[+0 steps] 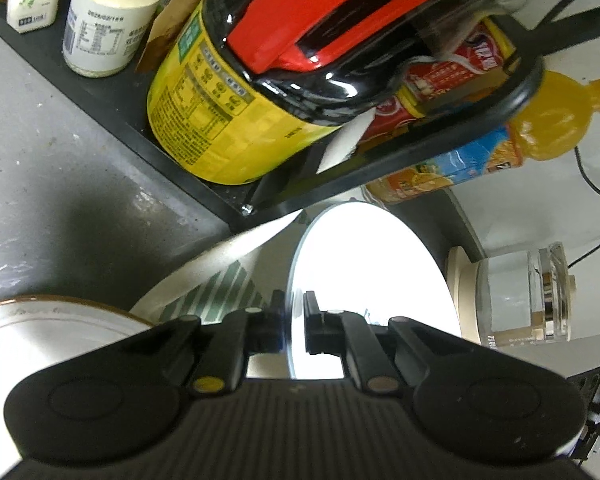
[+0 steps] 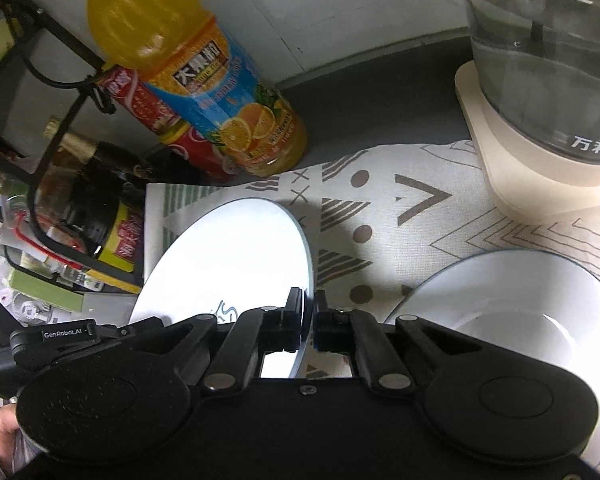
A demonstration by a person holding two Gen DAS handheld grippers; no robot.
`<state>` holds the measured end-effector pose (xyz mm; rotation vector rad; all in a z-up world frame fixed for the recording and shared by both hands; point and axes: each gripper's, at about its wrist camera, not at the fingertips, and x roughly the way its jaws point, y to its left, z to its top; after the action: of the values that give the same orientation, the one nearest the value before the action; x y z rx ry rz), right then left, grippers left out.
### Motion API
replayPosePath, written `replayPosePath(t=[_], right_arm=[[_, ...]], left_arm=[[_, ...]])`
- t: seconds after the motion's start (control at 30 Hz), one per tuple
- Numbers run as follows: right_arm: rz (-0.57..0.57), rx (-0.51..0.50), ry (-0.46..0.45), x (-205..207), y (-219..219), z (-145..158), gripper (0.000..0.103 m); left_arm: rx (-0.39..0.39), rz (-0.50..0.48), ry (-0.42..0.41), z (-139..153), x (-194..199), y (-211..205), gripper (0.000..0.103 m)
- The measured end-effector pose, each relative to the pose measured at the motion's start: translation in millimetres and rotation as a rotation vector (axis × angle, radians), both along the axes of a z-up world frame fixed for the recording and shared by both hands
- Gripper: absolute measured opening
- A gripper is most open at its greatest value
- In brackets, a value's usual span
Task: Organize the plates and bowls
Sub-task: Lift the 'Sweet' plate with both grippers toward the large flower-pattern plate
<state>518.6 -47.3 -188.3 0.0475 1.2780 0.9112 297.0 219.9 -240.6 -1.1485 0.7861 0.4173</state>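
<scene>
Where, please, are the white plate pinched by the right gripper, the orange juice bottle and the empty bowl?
White plate (image 2: 236,264): right wrist view, on its flat white face.
Orange juice bottle (image 2: 220,92): right wrist view, on its blue label.
Bowl (image 2: 512,300): right wrist view, on its inner wall.

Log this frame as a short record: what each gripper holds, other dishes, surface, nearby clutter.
left gripper: shut on rim of white plate
right gripper: shut on the white plate, opposite rim
plate attitude: tilted, edge-on between the jaws
other dishes: white bowl on the patterned mat; brown-rimmed dish at left
surface: grey counter
nearby: orange juice bottle, glass kettle on cream base, black rack with yellow-labelled jar
</scene>
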Motion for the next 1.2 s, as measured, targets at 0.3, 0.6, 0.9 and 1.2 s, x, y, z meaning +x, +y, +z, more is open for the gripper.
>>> replayPosePath(t=[0.3, 0.6, 0.9, 1.2], right_arm=[[0.033, 0.038, -0.017, -15.6, -11.7, 21.2, 0.005], [0.107, 0.053, -0.034, -37.3, -23.8, 38.7, 0.006], [0.192, 0.086, -0.055, -60.2, -28.0, 55.6, 0.006], [0.286, 0.109, -0.046, -88.0, -19.7, 60.0, 0.007]], left_arm=[[0.009, 0.011, -0.024, 16.5, -21.4, -13.0, 0.006], [0.018, 0.029, -0.037, 28.7, -49.1, -32.5, 0.006], [0.033, 0.086, -0.043, 41.6, -86.3, -50.0, 0.006], [0.03, 0.167, -0.032, 46.5, -133.9, -61.1, 0.006]])
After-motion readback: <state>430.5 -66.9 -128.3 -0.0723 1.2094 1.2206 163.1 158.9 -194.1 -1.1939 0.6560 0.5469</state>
